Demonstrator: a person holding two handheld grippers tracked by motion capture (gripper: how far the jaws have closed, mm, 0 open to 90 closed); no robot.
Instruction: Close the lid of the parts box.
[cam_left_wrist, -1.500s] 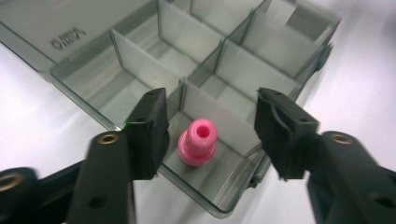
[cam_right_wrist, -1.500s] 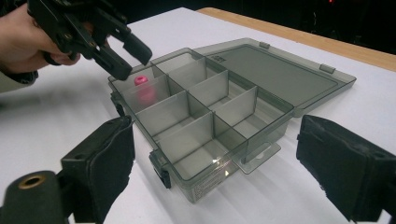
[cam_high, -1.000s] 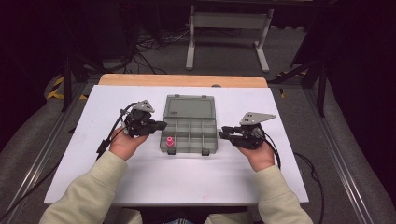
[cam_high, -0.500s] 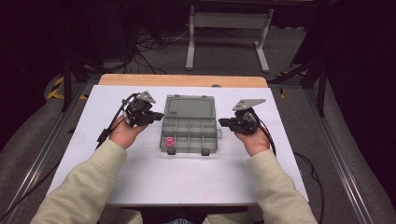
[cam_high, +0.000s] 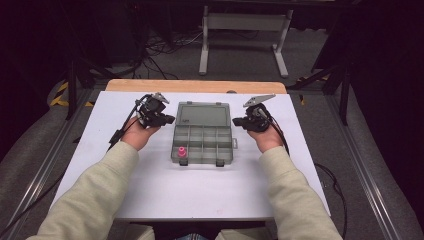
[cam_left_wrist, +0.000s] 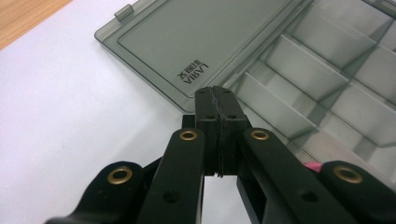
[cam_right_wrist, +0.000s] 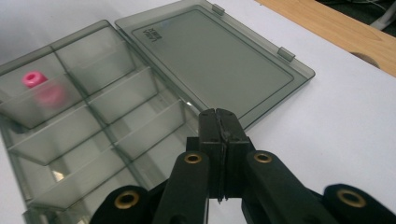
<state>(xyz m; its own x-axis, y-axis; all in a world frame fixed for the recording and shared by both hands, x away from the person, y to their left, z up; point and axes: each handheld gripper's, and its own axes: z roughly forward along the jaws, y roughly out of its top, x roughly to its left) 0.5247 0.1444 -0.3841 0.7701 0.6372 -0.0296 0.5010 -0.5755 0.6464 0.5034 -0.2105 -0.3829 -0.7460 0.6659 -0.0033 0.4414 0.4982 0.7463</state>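
Jaws beside lid (cam_left_wrist: 187, 42) ("LARIAT"-like lettering)

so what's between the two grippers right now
In the high view, the open grey compartment box lies between the left gripper and the right gripper. Its lid lies flat, right between their tips.

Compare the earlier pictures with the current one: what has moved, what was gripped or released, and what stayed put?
Both hands have moved up the table: the left gripper and right gripper, both shut and empty, now sit beside the hinge of the open compartment box. Nothing was taken hold of or let go. The box, its flat lid and the pink piece have not moved.
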